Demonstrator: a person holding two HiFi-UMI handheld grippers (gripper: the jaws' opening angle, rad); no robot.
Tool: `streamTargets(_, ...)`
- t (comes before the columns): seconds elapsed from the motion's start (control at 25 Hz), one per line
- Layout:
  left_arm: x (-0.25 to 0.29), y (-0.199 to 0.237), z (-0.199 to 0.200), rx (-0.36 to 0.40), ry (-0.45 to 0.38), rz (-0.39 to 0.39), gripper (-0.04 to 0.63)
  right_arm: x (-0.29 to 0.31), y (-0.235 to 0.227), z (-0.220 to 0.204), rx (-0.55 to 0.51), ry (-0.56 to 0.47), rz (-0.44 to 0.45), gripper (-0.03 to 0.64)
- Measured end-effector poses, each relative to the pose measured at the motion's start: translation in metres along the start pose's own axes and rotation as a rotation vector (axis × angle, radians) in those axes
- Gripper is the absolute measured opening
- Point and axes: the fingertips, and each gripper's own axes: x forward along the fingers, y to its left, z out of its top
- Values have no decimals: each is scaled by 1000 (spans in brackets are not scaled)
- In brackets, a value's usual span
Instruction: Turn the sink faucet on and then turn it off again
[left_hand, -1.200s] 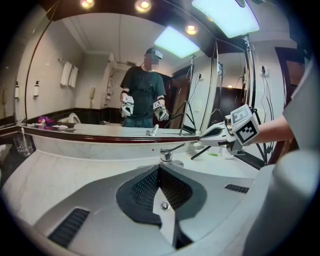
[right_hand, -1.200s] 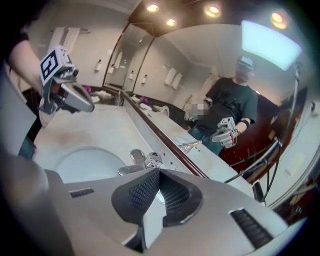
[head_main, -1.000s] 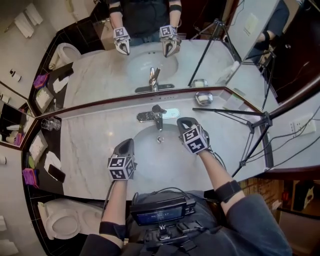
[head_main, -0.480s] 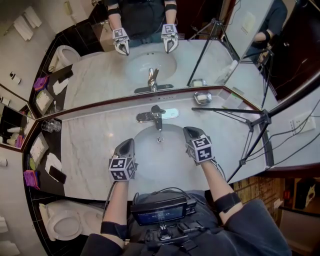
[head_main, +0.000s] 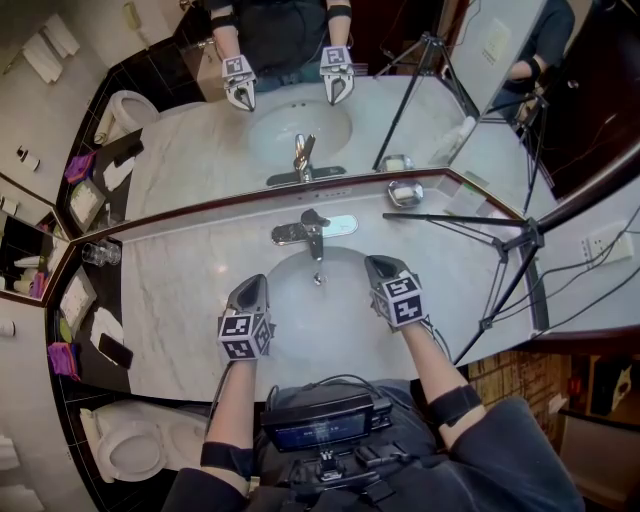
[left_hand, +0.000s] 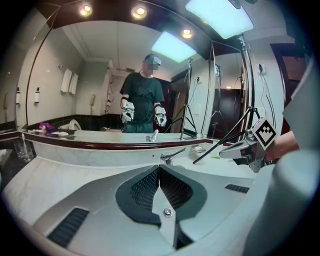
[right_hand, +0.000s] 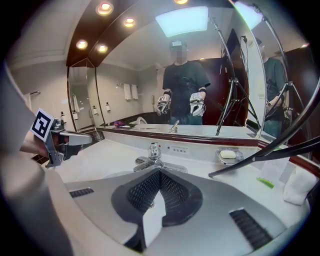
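Two hand-held grippers hover over the sink basin, each with its jaws pressed fully together and nothing between them. The left gripper is above the basin's left rim, close to the front edge of the counter. The right gripper is above the basin's right rim, slightly farther back. Both are apart from the faucet, which stands at the middle of the counter's rear edge with its spout reaching over the basin. A soap dish holding a white bar sits on the rear edge, right of the faucet. A drinking glass stands at the rear left corner. A tripod stands over the counter's right end. The mirror along the rear edge reflects the person and both grippers.
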Motion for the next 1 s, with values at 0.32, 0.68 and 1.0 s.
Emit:
streamTargets(0.32, 34, -15, 20, 195, 34, -83, 150, 7, -4, 3, -13, 9, 5, 18)
streamTargets(0.68, 91, -46, 46, 478, 103, -198, 261, 15, -7, 6, -9, 17, 5, 18)
streamTargets(1.0, 144, -88, 22, 825, 197, -300, 288, 20, -13, 8, 4, 21, -1, 18)
